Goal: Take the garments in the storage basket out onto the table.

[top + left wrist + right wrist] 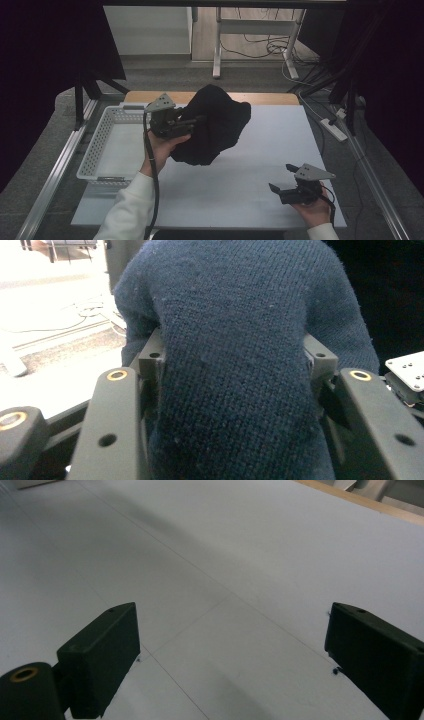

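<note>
High view: the left gripper (pixel 197 120) holds a dark knit garment (pixel 217 125) lifted off the table (pixel 240 185), just to the right of a white perforated basket (pixel 107 150). The garment hangs as a bunched lump — its lower edge looks to hover above the table's far half, though whether it brushes the surface I cannot tell. In the left gripper view the navy knit (pixel 235 365) fills the gap between the jaws, and both pads press into the fabric, so this gripper is clamped on the garment at about half its spread.

The right gripper (pixel 282 178) rests low near the table's near right corner, well apart from the garment. Its jaws stand wide with nothing between them; the right gripper view looks across bare white table (pixel 210 570).

My reading is that the step in hand is carrying the garment — most likely toward the basket, which sits empty just beside the left hand. The next move would call for swinging the bundle left over the basket's rim, lowering it inside, then letting the jaws part. The hanging bulk may catch on the rim, so it needs to clear the wall first.
</note>
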{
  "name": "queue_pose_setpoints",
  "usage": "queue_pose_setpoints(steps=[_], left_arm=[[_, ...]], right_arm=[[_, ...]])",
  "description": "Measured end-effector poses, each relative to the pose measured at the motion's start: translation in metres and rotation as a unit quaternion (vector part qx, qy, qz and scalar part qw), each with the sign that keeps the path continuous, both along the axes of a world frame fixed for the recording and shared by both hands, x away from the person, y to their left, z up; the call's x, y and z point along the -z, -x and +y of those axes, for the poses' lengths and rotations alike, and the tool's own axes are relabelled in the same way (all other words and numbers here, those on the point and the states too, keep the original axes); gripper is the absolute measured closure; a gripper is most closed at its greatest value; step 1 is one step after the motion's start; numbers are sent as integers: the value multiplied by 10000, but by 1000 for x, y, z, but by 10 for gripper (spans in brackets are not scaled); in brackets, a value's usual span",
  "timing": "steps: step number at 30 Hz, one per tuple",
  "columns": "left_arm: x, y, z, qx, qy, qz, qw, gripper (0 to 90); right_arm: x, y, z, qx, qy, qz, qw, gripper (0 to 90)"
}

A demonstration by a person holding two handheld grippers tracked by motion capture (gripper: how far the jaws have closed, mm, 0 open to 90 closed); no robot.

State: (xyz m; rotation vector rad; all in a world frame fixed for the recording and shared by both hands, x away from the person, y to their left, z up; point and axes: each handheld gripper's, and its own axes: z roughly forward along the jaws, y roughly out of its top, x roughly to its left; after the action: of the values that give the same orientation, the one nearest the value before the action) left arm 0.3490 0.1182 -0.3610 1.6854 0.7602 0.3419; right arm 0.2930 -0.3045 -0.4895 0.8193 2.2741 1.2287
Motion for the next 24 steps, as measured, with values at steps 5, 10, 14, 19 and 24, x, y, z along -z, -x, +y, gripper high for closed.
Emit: queue_pose_setpoints(steps=[5,10,14,19,24], left_arm=[[4,-1,-9,92,-11,43,9999,460],[9,-2,-17,151,-60,97,9998,460],[15,-2,-21,184,-90,171,9996,460],[23,0,-24,245,-152,259,9992,459],[34,-2,-30,250,-267,403,9985,458]], right_arm=[[0,0,0,4,-3,-12,10000,73],[0,0,-1,6,13,8,10000,73],[0,0,0,3,5,-4,10000,73],[0,1,-1,5,-9,6,10000,73],[0,0,0,9,14,6,10000,73]])
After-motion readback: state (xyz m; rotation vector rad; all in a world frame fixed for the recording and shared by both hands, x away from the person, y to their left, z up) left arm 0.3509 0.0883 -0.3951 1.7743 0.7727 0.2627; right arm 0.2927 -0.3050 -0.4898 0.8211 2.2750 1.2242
